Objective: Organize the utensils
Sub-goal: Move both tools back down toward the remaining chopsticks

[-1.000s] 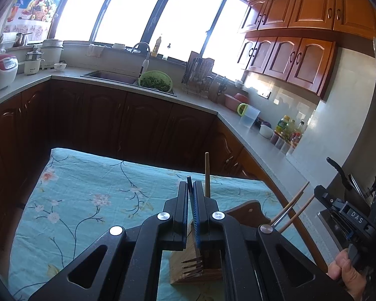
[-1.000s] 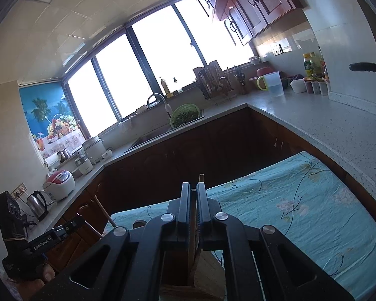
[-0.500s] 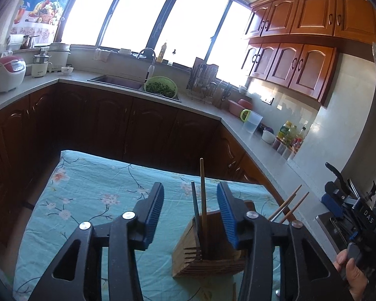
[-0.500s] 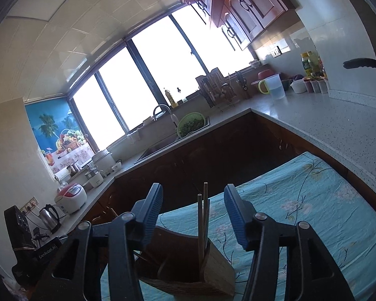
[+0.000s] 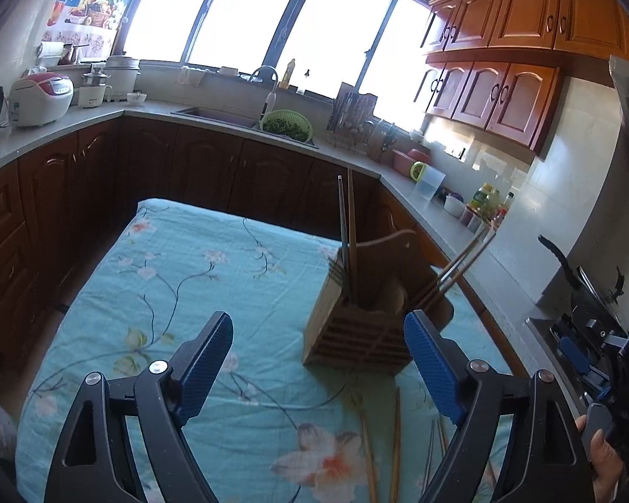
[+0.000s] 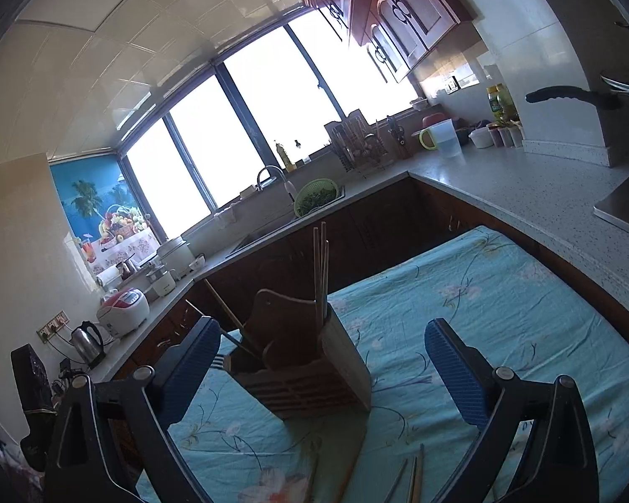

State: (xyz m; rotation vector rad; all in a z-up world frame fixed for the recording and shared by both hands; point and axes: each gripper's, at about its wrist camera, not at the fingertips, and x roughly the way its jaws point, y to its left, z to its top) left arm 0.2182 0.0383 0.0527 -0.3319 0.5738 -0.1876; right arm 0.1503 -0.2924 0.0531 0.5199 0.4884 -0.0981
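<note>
A wooden utensil holder [image 5: 356, 335] [image 6: 310, 373] stands on the floral blue tablecloth [image 5: 167, 293]. Upright chopsticks [image 5: 348, 230] [image 6: 320, 272] stand in one compartment, and two more chopsticks [image 5: 461, 264] lean out of the other side. A fork's tines [image 5: 335, 270] show at the holder's edge. Loose chopsticks [image 5: 381, 452] [image 6: 411, 478] lie on the cloth in front of the holder. My left gripper [image 5: 318, 360] is open and empty, short of the holder. My right gripper [image 6: 323, 369] is open and empty, on the holder's other side.
Dark wooden cabinets and a grey countertop [image 5: 440, 218] wrap around the table. A sink with a green colander [image 5: 287, 125] lies at the back. A rice cooker [image 5: 42, 98] and a kettle [image 6: 88, 337] stand to the left. A stove with a pan [image 5: 574, 281] is at the right.
Both grippers opened, let go of the upright utensils in the holder, and drew back from it. The loose chopsticks on the cloth came into view.
</note>
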